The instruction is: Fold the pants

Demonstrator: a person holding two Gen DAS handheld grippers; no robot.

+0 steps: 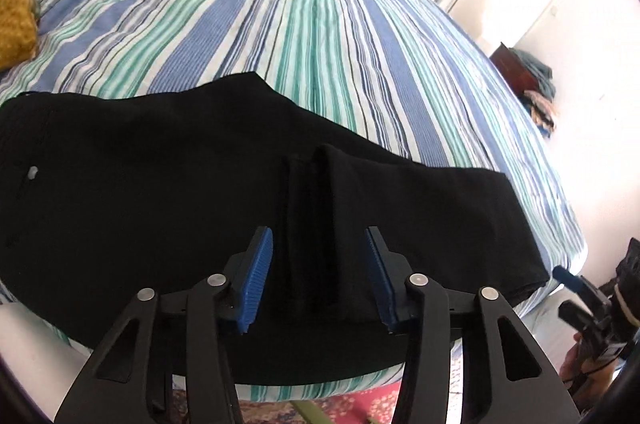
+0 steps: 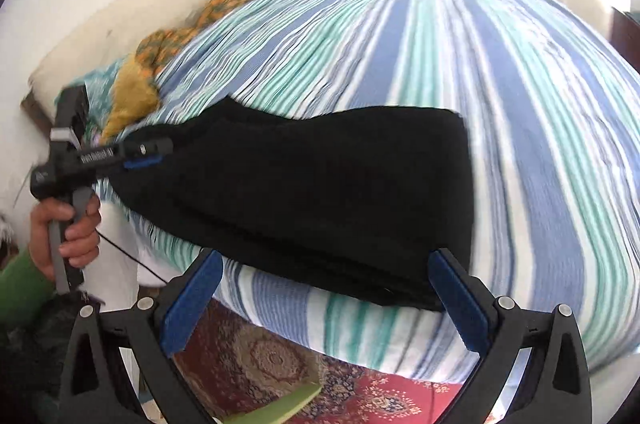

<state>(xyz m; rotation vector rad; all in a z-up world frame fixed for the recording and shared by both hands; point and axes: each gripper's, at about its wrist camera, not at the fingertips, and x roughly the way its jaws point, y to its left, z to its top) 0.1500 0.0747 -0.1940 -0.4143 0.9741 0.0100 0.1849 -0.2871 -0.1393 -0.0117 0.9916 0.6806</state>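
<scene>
The black pants [image 1: 160, 184] lie folded along the near edge of the striped bed [image 1: 280, 24]; they also show in the right wrist view [image 2: 320, 184]. My left gripper [image 1: 320, 264] is open, its blue pads on either side of a raised ridge of black cloth [image 1: 316, 224], not closed on it. It also shows in the right wrist view [image 2: 148, 154] at the left end of the pants. My right gripper [image 2: 324, 288] is open and empty, just off the bed's near edge by the pants' right end. It appears at the far right of the left wrist view [image 1: 576, 288].
Yellow and orange patterned bedding [image 1: 24, 4] is bunched at the bed's far left. A red patterned rug [image 2: 320, 376] covers the floor below the bed edge. A dark wooden stand with clothes [image 1: 528, 80] is beyond the bed's right side.
</scene>
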